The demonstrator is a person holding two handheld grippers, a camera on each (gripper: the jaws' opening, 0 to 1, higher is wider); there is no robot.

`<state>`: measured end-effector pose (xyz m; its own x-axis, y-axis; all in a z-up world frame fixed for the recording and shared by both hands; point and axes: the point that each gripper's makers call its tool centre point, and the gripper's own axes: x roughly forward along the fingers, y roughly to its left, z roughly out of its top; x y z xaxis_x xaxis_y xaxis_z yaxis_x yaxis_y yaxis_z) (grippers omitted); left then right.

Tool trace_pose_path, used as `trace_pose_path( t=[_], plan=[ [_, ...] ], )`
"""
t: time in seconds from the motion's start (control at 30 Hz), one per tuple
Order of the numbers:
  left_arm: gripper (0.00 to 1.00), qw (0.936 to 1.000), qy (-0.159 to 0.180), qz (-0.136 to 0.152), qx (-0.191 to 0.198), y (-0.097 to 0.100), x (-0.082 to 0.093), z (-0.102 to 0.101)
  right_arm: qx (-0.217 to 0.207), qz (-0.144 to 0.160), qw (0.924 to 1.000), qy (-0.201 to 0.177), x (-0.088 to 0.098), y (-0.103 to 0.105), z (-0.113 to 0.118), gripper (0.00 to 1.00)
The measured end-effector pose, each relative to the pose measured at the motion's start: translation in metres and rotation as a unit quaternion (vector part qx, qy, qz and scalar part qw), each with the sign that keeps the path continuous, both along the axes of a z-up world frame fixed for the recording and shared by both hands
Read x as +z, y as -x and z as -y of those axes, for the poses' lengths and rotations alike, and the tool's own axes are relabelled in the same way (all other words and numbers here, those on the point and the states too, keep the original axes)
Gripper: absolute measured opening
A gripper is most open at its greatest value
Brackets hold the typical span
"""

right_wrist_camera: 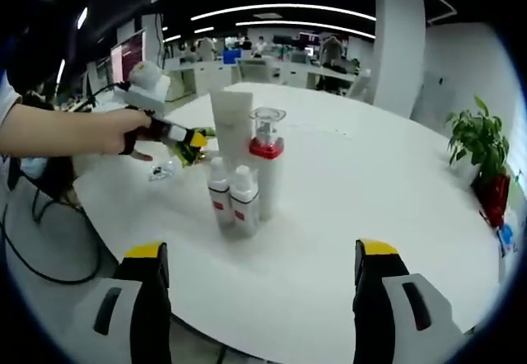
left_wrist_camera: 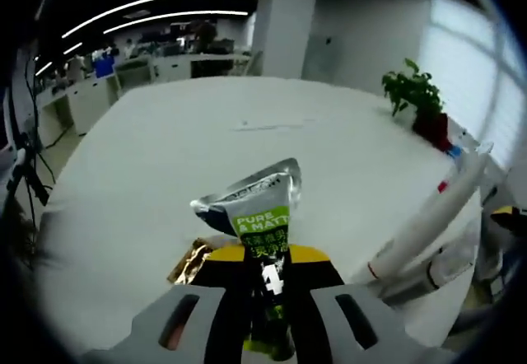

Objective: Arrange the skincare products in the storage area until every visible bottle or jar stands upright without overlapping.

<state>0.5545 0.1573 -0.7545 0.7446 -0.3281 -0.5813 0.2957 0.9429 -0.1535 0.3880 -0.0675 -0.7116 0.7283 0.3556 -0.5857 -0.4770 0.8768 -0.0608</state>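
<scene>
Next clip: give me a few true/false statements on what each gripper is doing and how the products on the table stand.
1. The left gripper is shut on a tube with a green label. True.
2. The right gripper holds a bottle. False: it is open and holds nothing.
3. The two small white bottles stand upright side by side. True.
4. The potted plant stands among the bottles. False: it sits apart, near the far table edge.
5. A red-collared bottle lies flat. False: it stands upright.
</scene>
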Motion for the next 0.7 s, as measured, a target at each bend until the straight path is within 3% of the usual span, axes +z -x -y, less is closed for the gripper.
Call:
trace_pose_path(
  t=[0.07,0.13,0.27,0.43,0.6,0.7],
  plan=[
    [0.1,0.9997,0.015,0.019,-0.007,0.005,0.016,0.003,-0.003,0.006,1.0,-0.003,0.004,-0.002,-0.002,0.92],
    [0.09,0.9993,0.013,0.033,-0.015,0.011,0.028,0.002,-0.007,0.015,0.999,-0.043,0.012,-0.003,-0.015,0.91],
    [0.09,0.9983,0.022,0.05,-0.02,0.018,0.044,-0.003,0.016,0.019,0.9991,-0.033,0.015,-0.001,-0.034,0.9],
    [0.09,0.9969,0.02,0.069,-0.032,0.036,0.061,-0.006,0.036,0.027,0.9976,-0.053,0.025,0.0,-0.055,0.89],
    [0.09,0.994,0.035,0.089,-0.053,0.053,0.082,0.002,0.049,0.038,0.9939,-0.091,0.042,0.001,-0.07,0.88],
    [0.09,0.9895,0.048,0.109,-0.082,0.061,0.097,0.011,0.061,0.036,0.9877,-0.139,0.054,0.001,-0.083,0.86]
  ],
)
